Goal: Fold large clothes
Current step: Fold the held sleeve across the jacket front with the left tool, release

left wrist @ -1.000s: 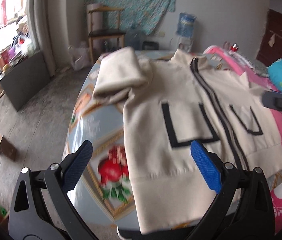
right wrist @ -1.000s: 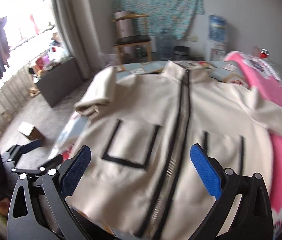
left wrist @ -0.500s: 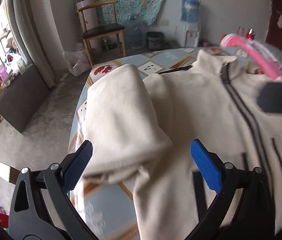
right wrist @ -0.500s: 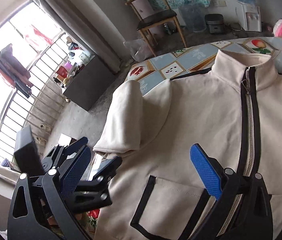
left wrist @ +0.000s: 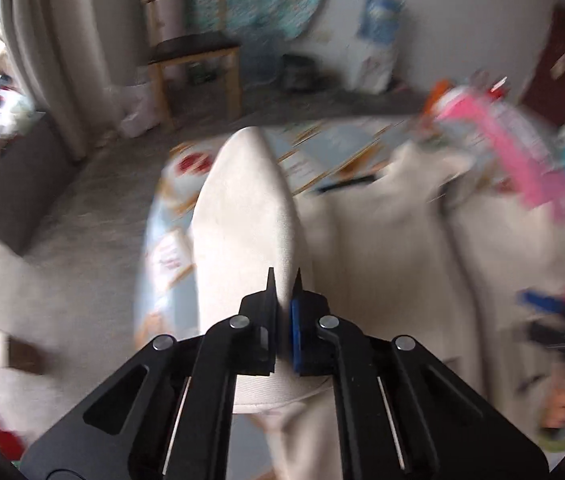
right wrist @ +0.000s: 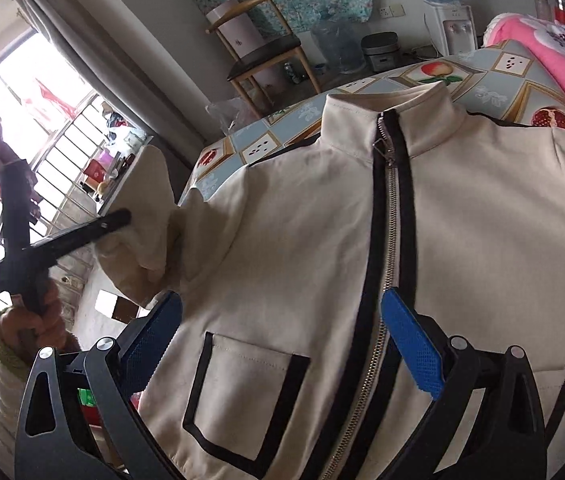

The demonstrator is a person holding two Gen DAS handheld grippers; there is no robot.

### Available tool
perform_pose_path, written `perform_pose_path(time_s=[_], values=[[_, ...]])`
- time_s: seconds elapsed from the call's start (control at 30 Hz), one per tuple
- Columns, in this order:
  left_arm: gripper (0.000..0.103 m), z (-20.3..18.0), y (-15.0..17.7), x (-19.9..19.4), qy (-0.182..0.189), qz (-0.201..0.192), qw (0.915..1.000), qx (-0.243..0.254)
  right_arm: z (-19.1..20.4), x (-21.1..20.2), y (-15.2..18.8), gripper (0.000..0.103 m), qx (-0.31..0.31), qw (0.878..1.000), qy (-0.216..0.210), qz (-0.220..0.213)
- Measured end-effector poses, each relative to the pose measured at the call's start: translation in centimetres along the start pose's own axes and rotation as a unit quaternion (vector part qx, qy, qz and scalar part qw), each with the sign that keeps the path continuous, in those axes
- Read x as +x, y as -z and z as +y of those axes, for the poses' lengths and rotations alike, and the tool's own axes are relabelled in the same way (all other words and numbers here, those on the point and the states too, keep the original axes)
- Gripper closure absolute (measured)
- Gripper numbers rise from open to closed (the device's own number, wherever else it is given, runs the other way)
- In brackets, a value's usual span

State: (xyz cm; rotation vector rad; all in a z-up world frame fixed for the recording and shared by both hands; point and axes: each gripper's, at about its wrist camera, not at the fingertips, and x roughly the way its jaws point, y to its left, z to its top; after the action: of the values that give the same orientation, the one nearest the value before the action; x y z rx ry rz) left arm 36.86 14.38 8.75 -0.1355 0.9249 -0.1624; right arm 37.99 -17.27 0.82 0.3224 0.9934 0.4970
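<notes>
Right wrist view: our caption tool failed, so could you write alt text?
A cream zip jacket lies face up under the open right gripper. At left, the left gripper pinches its folded sleeve.

A table (right wrist: 494, 76) spread with a pale blue cloth printed with fruit and tile squares carries the load. A cream jacket (right wrist: 302, 240) with a black-edged zip lies face up across most of it, collar toward twelve o'clock. At two o'clock a pink quilt (right wrist: 554, 52) rests on the cloth just beside the jacket's shoulder.
</notes>
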Motion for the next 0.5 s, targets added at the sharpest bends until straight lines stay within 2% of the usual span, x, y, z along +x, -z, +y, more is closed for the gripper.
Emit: perform_pose_path(time_s=[0.03,0.07,0.13,0.17,0.27,0.33,0.4,0.5], values=[[0.098,-0.4,-0.4,-1.7,0.058,-0.014,0.9981,-0.011,-0.4,-0.4,0.0,0.006,0.005,1.000,-0.001,-0.004],[0.098,-0.7,-0.6,-3.4,0.121,-0.032,0.9919,-0.021,-1.0,-0.8,0.1,0.006,0.011,1.000,-0.002,-0.009],[0.098,-0.6,-0.4,-5.6,0.189,-0.063,0.9793,-0.038,-1.7,-1.3,0.5,0.006,0.020,1.000,0.000,-0.015],[0.098,-0.2,0.0,-5.8,0.200,-0.066,0.9764,-0.048,-2.1,-1.5,0.8,0.006,0.024,1.000,0.002,-0.016],[0.094,2.4,2.4,-3.2,0.195,-0.026,0.9754,-0.100,-2.7,-1.6,1.5,0.006,0.032,0.999,0.008,-0.012],[0.095,4.7,4.3,-0.3,0.174,0.012,0.9747,-0.140,-3.0,-1.6,1.7,0.006,0.037,0.999,0.008,-0.006],[0.095,7.0,7.0,2.6,0.126,0.048,0.9776,-0.162,-2.9,-1.5,1.8,0.006,0.042,0.999,0.003,0.003],[0.094,9.7,10.1,4.6,0.097,0.072,0.9740,-0.192,-2.5,-1.1,1.5,0.006,0.053,0.998,-0.021,0.020]])
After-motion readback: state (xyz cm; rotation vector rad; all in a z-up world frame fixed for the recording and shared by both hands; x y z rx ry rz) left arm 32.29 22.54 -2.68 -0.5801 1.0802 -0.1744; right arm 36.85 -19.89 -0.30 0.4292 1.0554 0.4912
